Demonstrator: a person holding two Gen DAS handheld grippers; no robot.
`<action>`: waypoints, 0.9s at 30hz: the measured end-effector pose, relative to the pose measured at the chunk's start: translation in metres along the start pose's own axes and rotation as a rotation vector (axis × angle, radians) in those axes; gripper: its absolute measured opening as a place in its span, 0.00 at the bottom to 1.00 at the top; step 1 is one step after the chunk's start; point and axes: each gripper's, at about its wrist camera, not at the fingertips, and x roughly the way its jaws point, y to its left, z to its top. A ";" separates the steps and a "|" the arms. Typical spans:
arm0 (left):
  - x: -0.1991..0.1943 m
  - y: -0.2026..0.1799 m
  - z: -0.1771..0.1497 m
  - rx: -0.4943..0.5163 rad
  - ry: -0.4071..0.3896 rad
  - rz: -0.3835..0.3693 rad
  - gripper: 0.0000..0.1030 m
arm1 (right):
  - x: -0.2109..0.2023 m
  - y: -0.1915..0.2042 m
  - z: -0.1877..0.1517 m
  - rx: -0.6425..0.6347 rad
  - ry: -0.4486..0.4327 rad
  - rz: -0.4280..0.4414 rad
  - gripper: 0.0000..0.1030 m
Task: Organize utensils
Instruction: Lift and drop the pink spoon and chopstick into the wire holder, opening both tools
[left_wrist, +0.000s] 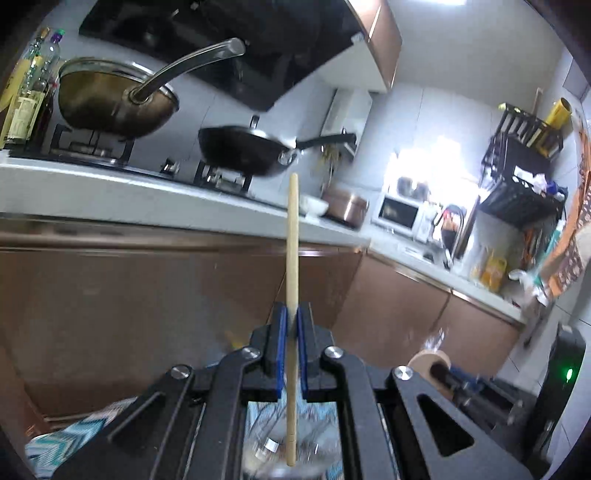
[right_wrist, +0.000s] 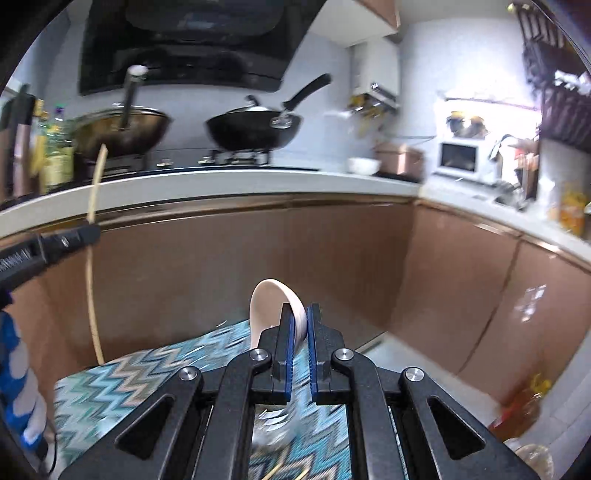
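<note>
My left gripper (left_wrist: 292, 317) is shut on a long wooden chopstick (left_wrist: 292, 236) and holds it upright, its lower end over a clear glass container (left_wrist: 291, 450) below the jaws. The same chopstick (right_wrist: 93, 258) and left gripper (right_wrist: 90, 232) show at the left of the right wrist view. My right gripper (right_wrist: 300, 317) is shut on a white ceramic spoon (right_wrist: 267, 310), bowl end up, above a zigzag-patterned cloth (right_wrist: 122, 376). A blurred glass (right_wrist: 273, 424) sits under the right jaws.
A brown cabinet front (right_wrist: 258, 258) and white counter (right_wrist: 221, 184) stand ahead. A steel wok (left_wrist: 114, 99) and black wok (left_wrist: 243, 149) sit on the stove. A microwave (right_wrist: 458, 157) and dish rack (left_wrist: 524, 177) are at the right. A tape roll (left_wrist: 430, 363) lies beside the left gripper.
</note>
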 end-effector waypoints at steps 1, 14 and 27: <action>0.010 -0.003 -0.003 0.001 -0.017 0.005 0.05 | 0.005 0.001 -0.001 -0.005 -0.003 -0.028 0.06; 0.089 -0.016 -0.088 0.058 0.045 0.044 0.07 | 0.064 0.023 -0.054 -0.062 0.026 -0.129 0.08; 0.028 -0.010 -0.057 0.067 0.039 0.038 0.38 | 0.022 0.028 -0.044 -0.022 0.006 -0.081 0.26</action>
